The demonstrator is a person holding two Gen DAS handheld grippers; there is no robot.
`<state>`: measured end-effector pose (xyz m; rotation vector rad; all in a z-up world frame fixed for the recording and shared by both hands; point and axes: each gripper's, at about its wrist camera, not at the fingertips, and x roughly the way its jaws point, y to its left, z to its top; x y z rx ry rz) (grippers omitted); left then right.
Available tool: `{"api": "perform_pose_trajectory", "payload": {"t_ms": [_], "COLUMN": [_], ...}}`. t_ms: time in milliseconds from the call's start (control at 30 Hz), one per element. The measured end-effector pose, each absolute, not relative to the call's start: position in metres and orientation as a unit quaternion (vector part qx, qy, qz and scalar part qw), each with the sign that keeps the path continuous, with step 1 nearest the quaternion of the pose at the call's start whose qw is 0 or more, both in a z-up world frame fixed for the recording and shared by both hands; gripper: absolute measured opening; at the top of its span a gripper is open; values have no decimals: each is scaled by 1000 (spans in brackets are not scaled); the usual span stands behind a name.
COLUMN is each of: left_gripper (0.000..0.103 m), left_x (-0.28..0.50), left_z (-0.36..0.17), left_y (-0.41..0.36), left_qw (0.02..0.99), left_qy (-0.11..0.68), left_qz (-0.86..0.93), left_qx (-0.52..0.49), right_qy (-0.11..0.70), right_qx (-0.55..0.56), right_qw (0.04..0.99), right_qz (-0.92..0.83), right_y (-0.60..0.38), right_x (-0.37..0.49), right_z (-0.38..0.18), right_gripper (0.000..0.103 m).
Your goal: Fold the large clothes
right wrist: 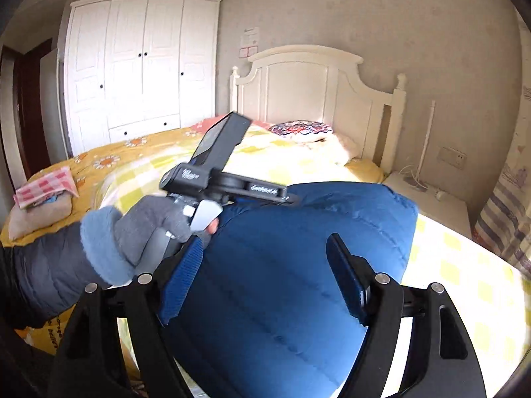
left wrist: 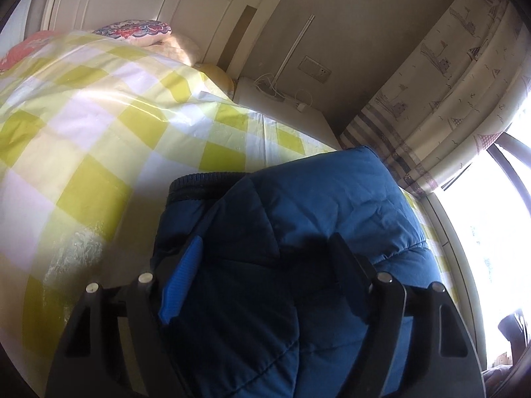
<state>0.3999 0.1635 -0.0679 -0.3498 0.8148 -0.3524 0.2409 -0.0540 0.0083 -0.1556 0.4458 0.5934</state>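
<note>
Lying below both spread grippers, blue padded jacket [right wrist: 292, 265], seemingly unpinched, on checked bedcover [left wrist: 99, 132]

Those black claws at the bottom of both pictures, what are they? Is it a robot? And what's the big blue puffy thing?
It is not a robot. A person holds a two-finger gripper in each hand, and a small camera on each one looks out along its fingers. One picture comes from the left gripper, the other from the right gripper. In the right-hand view you can see the person's gloved left hand holding its tool. The blue puffy thing is a quilted jacket, folded into a bundle on a bed with a yellow checked cover. Both grippers stand open, with the jacket between their fingers but not squeezed.
</note>
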Motion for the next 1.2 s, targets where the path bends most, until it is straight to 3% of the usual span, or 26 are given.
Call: {"api": "perform_pose_trajectory", "payload": {"t_ms": [167,267,333,467,700,833,900,967,1200], "left_gripper": [78,80,82,83,83,84,84,86,95], "left_x": [399,398,396,397,397,397,397,398,407], "left_z": [-64,-63,-62,-62,-64,-64,-64,-65,-76], "left_y": [159,156,152,153,155,155,156,158,166], "left_qw": [893,898,903,903,903,903,903,905,893], "left_qy": [390,388,384,387,385,385,385,386,403], "left_qz": [-160,-153,-144,-140,-141,-142,-140,-124,-138], "left_qx": [-157,-143,-128,-125,-129,-130,-130,-124,-143], "right_qy": [230,264,235,274,203,258,365,417,379], "right_qx": [-70,-173,-190,-149,-151,-146,-151,-127,-110], "right_qw": [922,904,913,897,935,928,885,858,885], "right_qz": [303,289,274,313,247,227,246,270,246], "right_y": [-52,-16,-10,-30,-61,-56,-48,-46,-48], "right_x": [241,225,216,243,340,434,483,504,508], "right_z": [-4,-51,-60,-30,43,29,-14,-59,-25], "right_gripper": [64,65,65,64,64,63,63,63,63]}}
